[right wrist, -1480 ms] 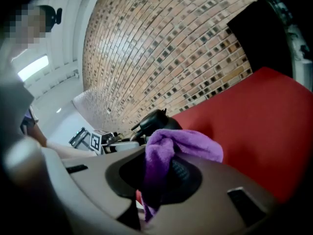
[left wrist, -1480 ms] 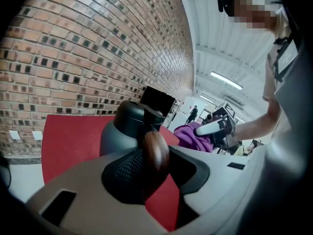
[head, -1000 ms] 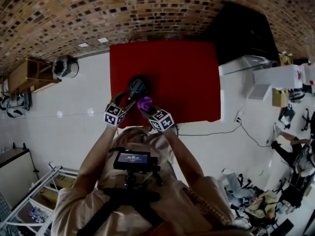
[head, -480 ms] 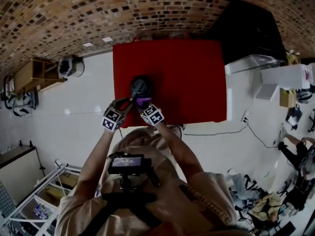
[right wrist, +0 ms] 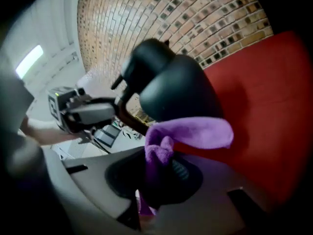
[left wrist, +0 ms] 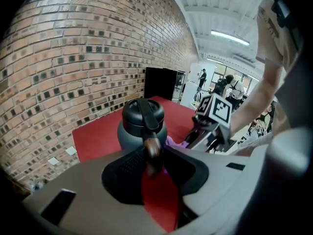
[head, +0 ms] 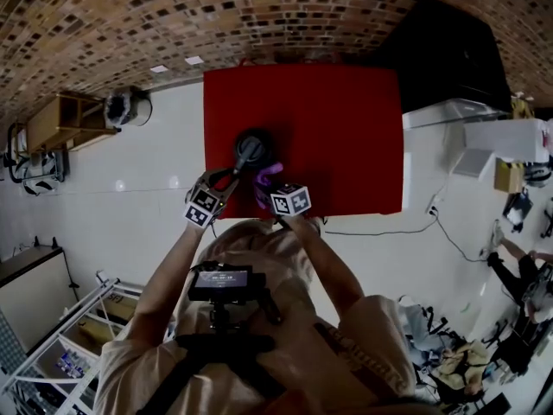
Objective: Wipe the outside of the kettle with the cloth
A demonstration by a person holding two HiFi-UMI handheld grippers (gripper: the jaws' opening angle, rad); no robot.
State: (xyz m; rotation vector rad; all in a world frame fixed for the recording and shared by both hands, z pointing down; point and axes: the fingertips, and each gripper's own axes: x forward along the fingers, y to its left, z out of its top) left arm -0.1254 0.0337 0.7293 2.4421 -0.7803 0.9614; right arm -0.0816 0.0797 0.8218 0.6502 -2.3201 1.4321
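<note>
Kettle, dark, smooth and round-bodied, stands near the red desk's front edge, its arched handle clamped in the left gripper's fingers, which have just been closing on it. The right gripper's fingers pinch a fuzzy purple cloth low beside the body. A clean wipe likely needs the loose fold pressed flat around that curve.

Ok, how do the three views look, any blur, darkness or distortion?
Head view: heavy fisheye bends the brick wall around the red table, detail fairly crisp. Left gripper view: well lit, kettle sharp, near handle end soft. Right gripper view: dim, cloth and kettle smeared, corners dark.
</note>
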